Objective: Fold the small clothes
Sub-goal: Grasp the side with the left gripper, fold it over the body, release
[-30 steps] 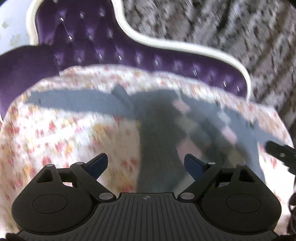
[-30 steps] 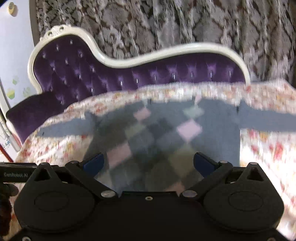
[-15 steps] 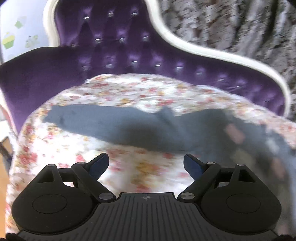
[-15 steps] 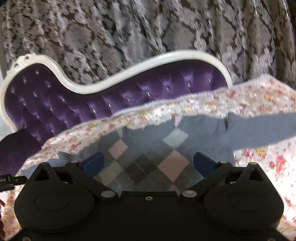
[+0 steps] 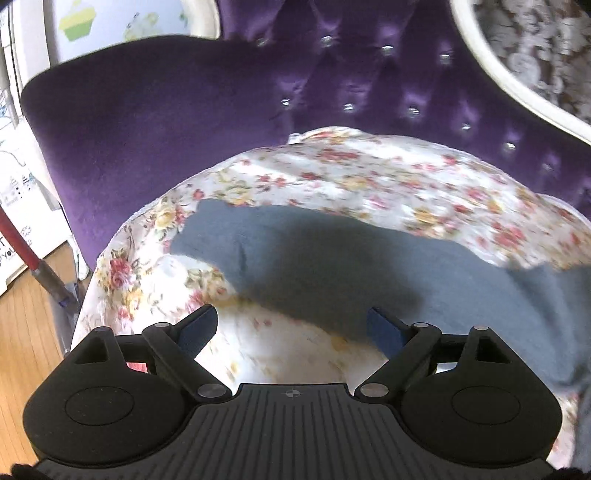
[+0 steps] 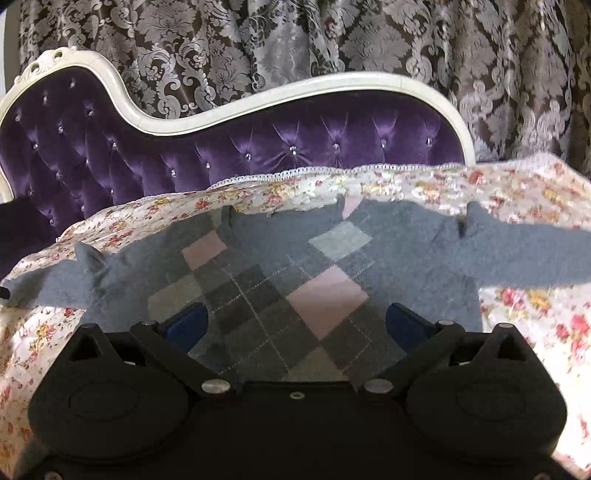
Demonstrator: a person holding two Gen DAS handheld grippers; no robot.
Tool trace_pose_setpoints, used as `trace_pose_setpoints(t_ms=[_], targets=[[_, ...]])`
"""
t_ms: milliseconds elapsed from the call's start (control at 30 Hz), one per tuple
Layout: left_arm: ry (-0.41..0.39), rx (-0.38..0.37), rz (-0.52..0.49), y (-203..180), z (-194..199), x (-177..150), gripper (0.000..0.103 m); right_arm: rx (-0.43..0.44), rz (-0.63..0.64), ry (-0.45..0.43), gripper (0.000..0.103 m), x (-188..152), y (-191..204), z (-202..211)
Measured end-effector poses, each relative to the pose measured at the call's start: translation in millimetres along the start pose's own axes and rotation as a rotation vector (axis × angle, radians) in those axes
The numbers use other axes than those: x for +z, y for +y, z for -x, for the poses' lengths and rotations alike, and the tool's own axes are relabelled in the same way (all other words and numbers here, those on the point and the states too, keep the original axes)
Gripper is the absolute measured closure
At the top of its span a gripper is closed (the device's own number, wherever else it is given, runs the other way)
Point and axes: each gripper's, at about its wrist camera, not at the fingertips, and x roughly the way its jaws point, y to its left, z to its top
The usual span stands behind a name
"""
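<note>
A purple tufted velvet sofa [image 6: 258, 147] with crystal buttons and a curved white carved frame [image 6: 177, 123] stands before a grey-and-brown damask curtain [image 6: 332, 40]. A floral sheet [image 5: 369, 177] with red and yellow roses and a lace edge covers the seat. At the left lie a wooden floor [image 5: 26, 332], a red-handled pole [image 5: 22, 243], and a wall with a green cupcake sticker [image 5: 79, 24].
</note>
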Motion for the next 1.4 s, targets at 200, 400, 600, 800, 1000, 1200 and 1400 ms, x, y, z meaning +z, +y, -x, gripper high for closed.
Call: trace_pose_setpoints(t_ms=[200,400,600,800,1000,1200,1400], targets=[[0.051,-0.015,0.064,12,-34,9,0.015,0.050,-0.051,0.025,0.001,-2,-2,-3],[-0.018,-0.004,0.034,7,-51,22,0.026,0.101,-0.053,0.013,0.001,-4,-1,-4],[-0.089,-0.032,0.148,12,-44,35,0.090,0.140,-0.075,0.063,0.001,-7,0,-10],[-0.215,-0.012,0.132,8,12,47,0.090,0.159,-0.091,0.069,0.001,-5,2,-5],[-0.237,-0.022,0.086,-1,51,53,0.090,0.177,-0.115,0.110,0.001,-3,0,-5],[-0.328,-0.100,0.017,-41,102,68,0.090,0.188,-0.166,0.153,0.001,-2,-7,-4],[-0.448,-0.251,-0.111,-119,166,86,0.090,0.157,-0.152,0.161,0.001,4,-10,5]])
